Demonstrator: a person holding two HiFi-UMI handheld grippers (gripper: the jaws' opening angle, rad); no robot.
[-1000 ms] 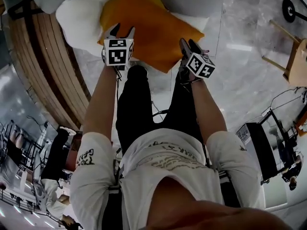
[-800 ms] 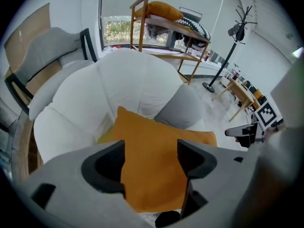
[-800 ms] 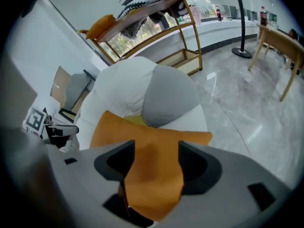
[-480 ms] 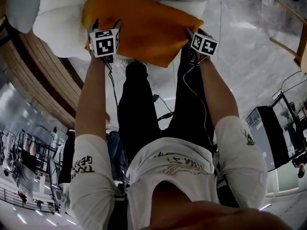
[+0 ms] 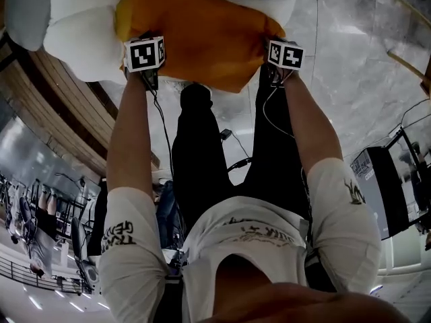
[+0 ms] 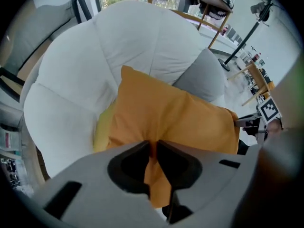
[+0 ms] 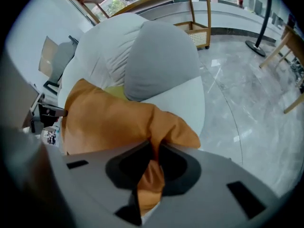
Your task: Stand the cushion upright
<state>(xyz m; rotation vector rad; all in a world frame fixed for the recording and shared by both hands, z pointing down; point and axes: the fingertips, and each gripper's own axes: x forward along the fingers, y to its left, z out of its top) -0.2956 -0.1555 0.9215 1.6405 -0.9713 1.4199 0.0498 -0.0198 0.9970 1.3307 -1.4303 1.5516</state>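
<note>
Left gripper [image 6: 153, 148] and right gripper [image 7: 155, 152] have just closed; I see each pinching a near corner of the cushion [image 5: 202, 36].

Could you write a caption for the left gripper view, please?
Left gripper, jaws just closing, pinches the orange cushion on the white chair.

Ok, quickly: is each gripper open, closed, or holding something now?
Left gripper: jaws just closed, shut on a corner of the orange fabric cushion.
Right gripper: jaws just closed, shut on its other corner.
</note>
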